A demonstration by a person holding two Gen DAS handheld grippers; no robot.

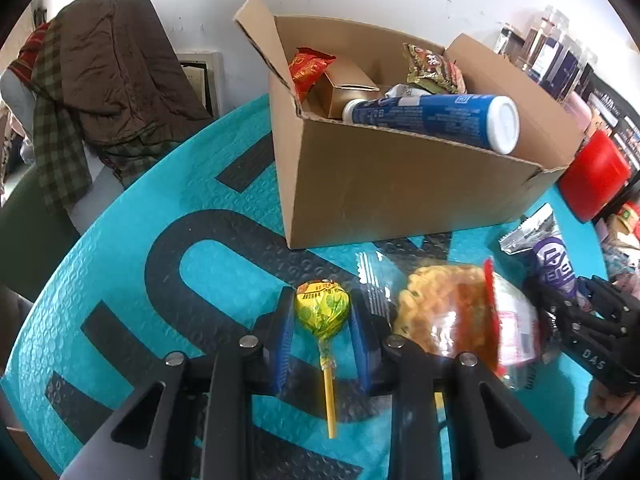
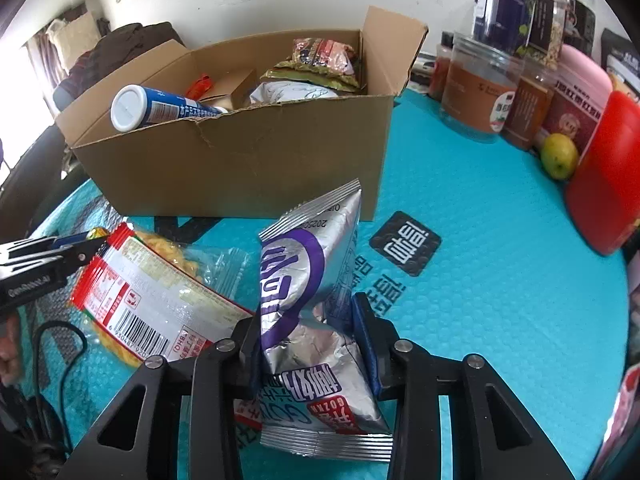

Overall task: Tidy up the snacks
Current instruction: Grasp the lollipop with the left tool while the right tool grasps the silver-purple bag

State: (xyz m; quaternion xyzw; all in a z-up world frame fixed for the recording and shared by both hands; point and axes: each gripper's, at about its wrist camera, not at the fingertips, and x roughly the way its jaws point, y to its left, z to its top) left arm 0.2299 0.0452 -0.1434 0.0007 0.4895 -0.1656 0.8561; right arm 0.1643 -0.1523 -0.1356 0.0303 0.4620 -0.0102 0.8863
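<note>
My left gripper (image 1: 322, 320) has its 2 blue-padded jaws pressed in on the round head of a lollipop in a yellow-green wrapper with a yellow stick (image 1: 323, 312), which lies on the teal bubble-textured mat with big black lettering (image 1: 120, 280). My right gripper (image 2: 308, 344) is pinching a crinkled silver foil snack pouch with a purple ring logo (image 2: 308, 280), squeezing its middle so the upper end stands up off the mat. Neither item looks lifted clear yet, as far as I can tell.

The open brown cardboard box (image 2: 240, 160) sits on the mat just beyond both grippers. It already holds a blue and white cylindrical tube with a white cap (image 1: 436, 116) leaning on the front rim, a red crinkly packet (image 1: 308, 70), a small tan carton (image 1: 344, 84), a green and gold bag (image 2: 316, 68), plus a white wrapper beside it. So I judge roughly half or more of the sorting done.

Left outside: the 2 items I am gripping, and 1 clear plastic bag of yellow noodle-like snack with a red-edged label (image 2: 160, 288), lying flat between my grippers. Whether the jars and tubs along the wall (image 2: 520, 80) belong to the task I cannot tell.

My next move, I reckon, is to raise both items and carry them over the box's front wall.
</note>
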